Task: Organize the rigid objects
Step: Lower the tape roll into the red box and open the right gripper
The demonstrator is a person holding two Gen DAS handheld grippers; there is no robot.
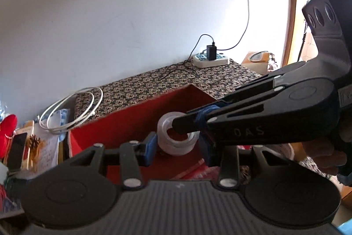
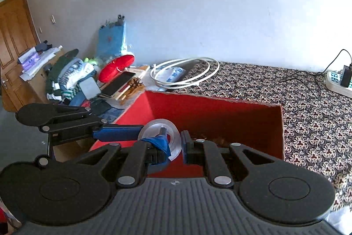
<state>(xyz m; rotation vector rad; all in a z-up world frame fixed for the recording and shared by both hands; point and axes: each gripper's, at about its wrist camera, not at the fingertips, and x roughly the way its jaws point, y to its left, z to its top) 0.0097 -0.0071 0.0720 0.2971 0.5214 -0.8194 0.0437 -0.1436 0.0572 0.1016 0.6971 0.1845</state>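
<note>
Clear tape roll [image 1: 176,136] held above the open red box [image 1: 136,116], over the patterned worktop [image 1: 187,78]. Left gripper [image 1: 178,147] fingers clamped on the roll's outer sides. Right gripper [image 1: 179,126] fingers pressed together, tip pushed into the roll's core. White cable coil [image 2: 184,74] lay behind the box.

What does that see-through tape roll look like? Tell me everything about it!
The tape roll is a chunky ring of clear, shiny plastic tape, whitish at the edges, with a round hole through the middle. It lies nearly flat, hole facing up and a little tilted. The left gripper squeezes its sides between blue pads. The dark tip of the right gripper pokes into the hole. The roll shows over the open red box.
</note>
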